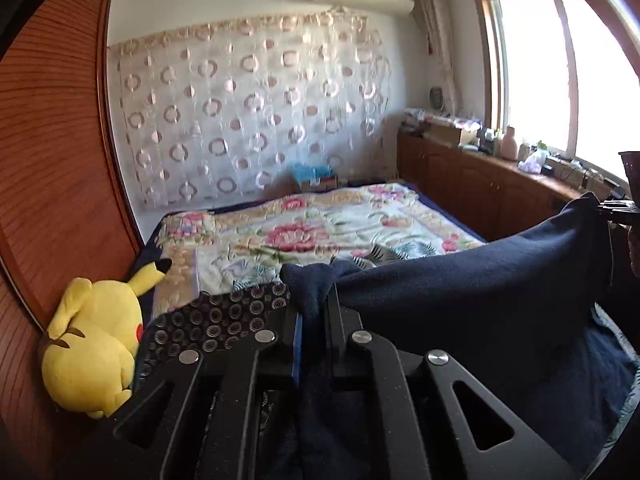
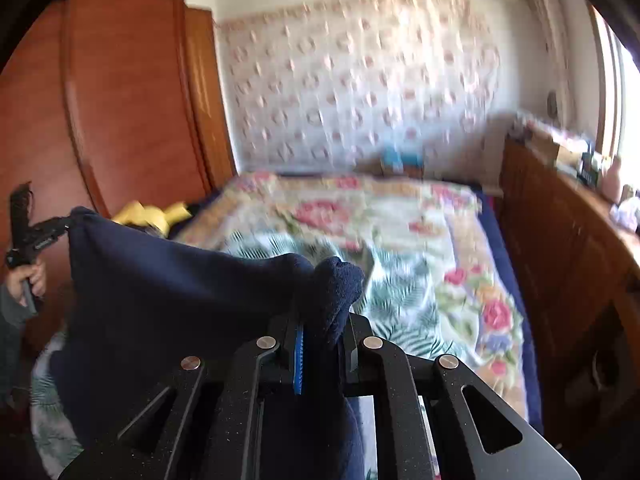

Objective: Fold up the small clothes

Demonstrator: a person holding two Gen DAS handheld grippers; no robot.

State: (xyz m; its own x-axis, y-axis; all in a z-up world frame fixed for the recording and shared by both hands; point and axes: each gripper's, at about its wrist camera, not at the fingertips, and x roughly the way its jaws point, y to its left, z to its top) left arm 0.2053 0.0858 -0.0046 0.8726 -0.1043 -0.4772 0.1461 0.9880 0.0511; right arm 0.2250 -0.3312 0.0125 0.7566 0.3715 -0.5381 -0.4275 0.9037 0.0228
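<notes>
Two sets of fingers, left gripper (image 1: 314,308) and right gripper (image 2: 320,332), pinch a navy cloth's (image 1: 460,280) top corners, stretched between them.

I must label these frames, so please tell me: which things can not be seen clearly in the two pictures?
- Navy cloth: its lower part is hidden in both wrist views, behind the left gripper and the right gripper, so what garment it is cannot be told.
- Floral bedspread: blurred in the right wrist view.
- Yellow plush toy: mostly behind the cloth in the right wrist view.
- Clutter on the cabinet: too small.
</notes>
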